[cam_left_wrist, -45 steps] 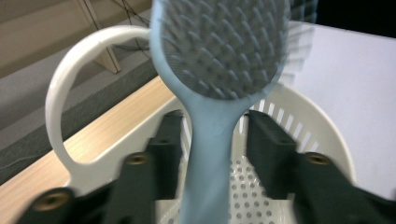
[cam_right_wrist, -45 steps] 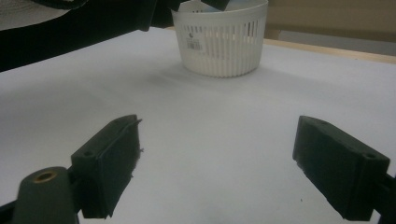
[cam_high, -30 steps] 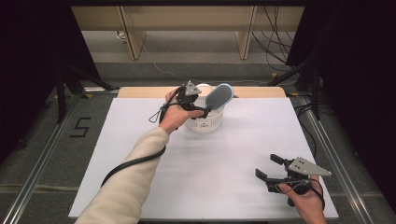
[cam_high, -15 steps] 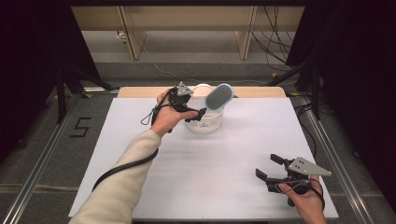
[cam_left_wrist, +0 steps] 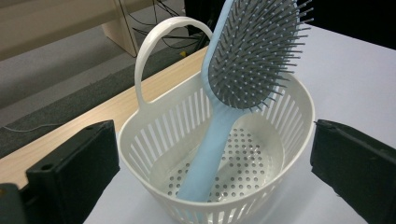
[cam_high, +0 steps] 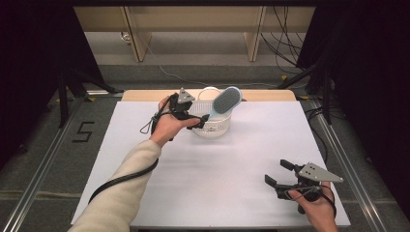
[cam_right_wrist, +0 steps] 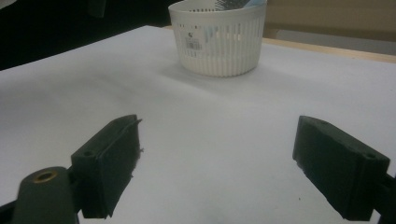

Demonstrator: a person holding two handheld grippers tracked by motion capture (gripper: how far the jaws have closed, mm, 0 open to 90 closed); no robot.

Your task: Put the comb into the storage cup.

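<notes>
A white slotted basket [cam_high: 212,128] with a hoop handle stands at the far middle of the white table. A light blue hairbrush [cam_high: 227,100] stands in it handle down, its bristled head leaning out over the rim. My left gripper [cam_high: 196,120] hovers just left of the basket. Its jaws have just been opening and stand wide, touching nothing. In the left gripper view, the basket [cam_left_wrist: 299,98] and the brush [cam_left_wrist: 254,51] lie ahead of the left gripper [cam_left_wrist: 215,163]. My right gripper [cam_high: 276,172] rests open near the front right; in its own view the right gripper [cam_right_wrist: 215,163] holds nothing.
The white table sheet [cam_high: 222,164] stretches between the two hands. A wooden strip [cam_high: 270,95] runs along the far edge behind the basket. Cables and wooden furniture legs stand on the floor beyond. Metal rails flank the table on both sides.
My left hand has drawn back leftward from above the basket, leaving the brush standing in it. The right gripper has kept still.
</notes>
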